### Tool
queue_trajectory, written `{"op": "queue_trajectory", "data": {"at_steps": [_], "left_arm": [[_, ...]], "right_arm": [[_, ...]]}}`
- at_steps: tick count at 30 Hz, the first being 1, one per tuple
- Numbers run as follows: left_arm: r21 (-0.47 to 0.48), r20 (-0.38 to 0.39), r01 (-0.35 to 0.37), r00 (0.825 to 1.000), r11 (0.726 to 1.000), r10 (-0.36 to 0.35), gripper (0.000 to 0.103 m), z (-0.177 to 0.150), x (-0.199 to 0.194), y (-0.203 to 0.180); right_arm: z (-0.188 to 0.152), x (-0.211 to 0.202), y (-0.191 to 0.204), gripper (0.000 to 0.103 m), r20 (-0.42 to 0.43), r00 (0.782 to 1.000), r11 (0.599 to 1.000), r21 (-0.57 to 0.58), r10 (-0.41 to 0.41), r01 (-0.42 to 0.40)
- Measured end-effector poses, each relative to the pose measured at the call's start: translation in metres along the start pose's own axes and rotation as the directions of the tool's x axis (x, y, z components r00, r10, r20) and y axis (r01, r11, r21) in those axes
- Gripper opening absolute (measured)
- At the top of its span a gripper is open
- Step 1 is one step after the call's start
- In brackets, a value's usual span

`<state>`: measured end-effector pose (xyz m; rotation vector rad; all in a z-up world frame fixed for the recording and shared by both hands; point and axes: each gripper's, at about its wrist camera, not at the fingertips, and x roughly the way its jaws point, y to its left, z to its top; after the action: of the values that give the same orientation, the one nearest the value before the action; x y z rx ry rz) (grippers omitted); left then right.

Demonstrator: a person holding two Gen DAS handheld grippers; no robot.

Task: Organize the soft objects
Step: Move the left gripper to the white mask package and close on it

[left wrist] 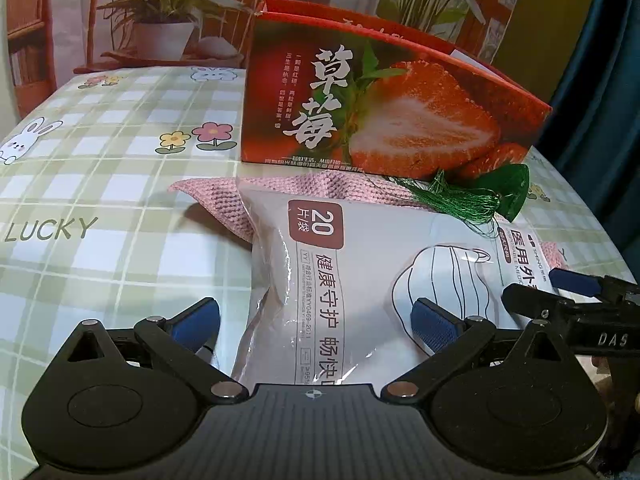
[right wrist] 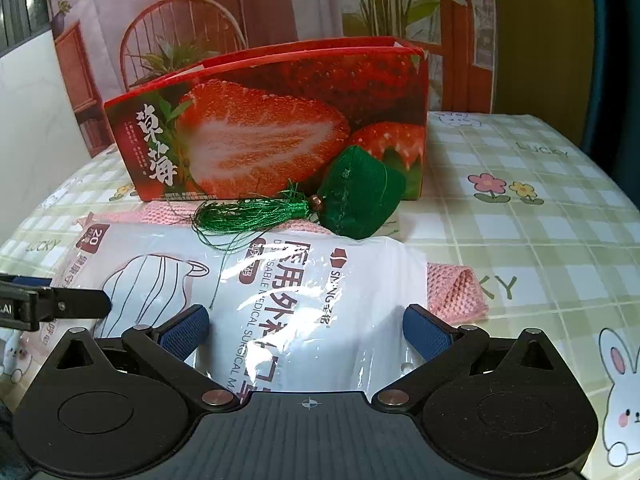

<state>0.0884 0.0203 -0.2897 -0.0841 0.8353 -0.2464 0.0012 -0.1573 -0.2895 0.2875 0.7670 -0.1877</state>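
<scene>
Nearest to me, my left hand-held gripper [left wrist: 316, 322] has its blue-padded fingers [left wrist: 434, 324] spread wide, one on each side of the near left end of the mask pack [left wrist: 360, 280], clamped on nothing. My right hand-held gripper [right wrist: 306, 330] stands the same way over the pack's [right wrist: 280, 304] right half, fingers [right wrist: 424, 330] apart and holding nothing; each one's tip shows at the edge of the other's view.

The white plastic pack lies flat on the table [left wrist: 100, 208], which wears a green checked cloth with rabbits and flowers. Under the pack's far side lies a pink knitted cloth [left wrist: 320, 188]; one folded corner of it [right wrist: 460, 292] pokes out at the pack's right end.

Just beyond, a green stuffed sachet [right wrist: 356, 204] rests on the far right edge of the pack, its green tassel [right wrist: 256, 214] trailing left across the plastic, loose threads straggling over the print.

Farthest stands the open-topped strawberry box [left wrist: 380, 108], upright on the table right behind the pink cloth, with the sachet just in front of its right end [right wrist: 280, 128].
</scene>
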Motion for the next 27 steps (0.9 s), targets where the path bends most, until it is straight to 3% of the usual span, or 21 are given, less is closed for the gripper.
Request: {"op": "queue_trajectory", "data": {"at_steps": [4,9,16,23,27], "left_arm": [[0.003,0.006,0.003,1.0,1.0,-0.003,0.103,-0.001,-0.001,0.0],[0.006,0.012,0.004,1.0,1.0,-0.004,0.103,-0.002,-0.002,0.0],[0.008,0.009,0.007,1.0,1.0,-0.007,0.103,-0.002,-0.002,-0.001],[0.014,0.01,0.033,0.999,0.999,-0.033,0.103,-0.002,-0.002,0.001],[-0.009,0.013,0.058,0.998,0.998,-0.058,0.099,-0.002,-0.004,0.006]], "right_arm": [[0.001,-0.001,-0.01,0.103,-0.007,1.0,0.997,0.073,-0.001,0.002],[-0.002,-0.002,-0.008,0.103,-0.001,1.0,0.998,0.067,-0.017,0.017],[0.006,-0.009,-0.012,0.103,-0.077,0.997,0.995,0.1,0.001,0.007],[0.002,-0.019,0.001,0.102,-0.087,0.996,1.0,0.025,0.0,0.002],[0.003,-0.016,-0.005,0.095,-0.102,0.995,0.998,0.064,0.024,-0.017]]}}
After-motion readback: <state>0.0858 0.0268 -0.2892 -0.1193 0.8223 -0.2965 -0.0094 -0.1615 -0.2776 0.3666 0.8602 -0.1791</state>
